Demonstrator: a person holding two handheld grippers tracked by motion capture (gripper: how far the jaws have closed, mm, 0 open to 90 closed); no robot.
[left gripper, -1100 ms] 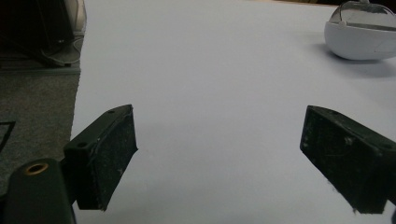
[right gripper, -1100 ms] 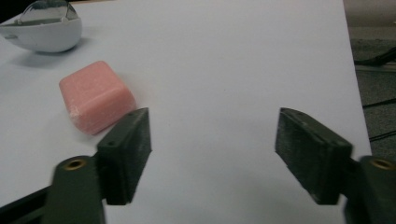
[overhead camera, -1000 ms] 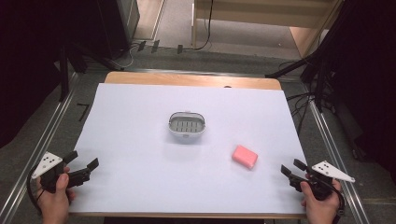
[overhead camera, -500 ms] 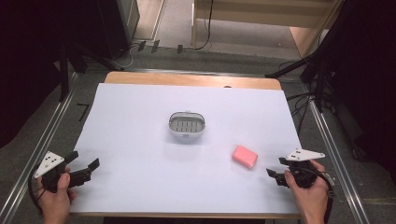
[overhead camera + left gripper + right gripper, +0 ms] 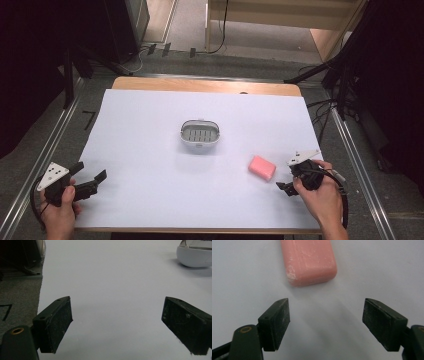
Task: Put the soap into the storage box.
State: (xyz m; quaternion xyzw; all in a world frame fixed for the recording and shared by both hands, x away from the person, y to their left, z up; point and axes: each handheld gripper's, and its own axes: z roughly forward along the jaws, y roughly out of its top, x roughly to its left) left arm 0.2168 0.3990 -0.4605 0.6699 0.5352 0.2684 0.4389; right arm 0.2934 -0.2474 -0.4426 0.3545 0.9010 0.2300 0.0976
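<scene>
On the white-covered table [image 5: 150,150], the pink soap bar [image 5: 262,167] lies at about four o'clock from the soap dish [image 5: 200,134], its long axis running away from the near right gripper [image 5: 325,322], jaws spread and empty; the left gripper [image 5: 117,322], likewise spread, sits well apart.

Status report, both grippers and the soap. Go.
Left gripper open, idle at near-left corner. Right gripper open, aimed at pink soap bar, not touching. Soap dish mid-table, empty. Nothing between jaws and soap.
</scene>
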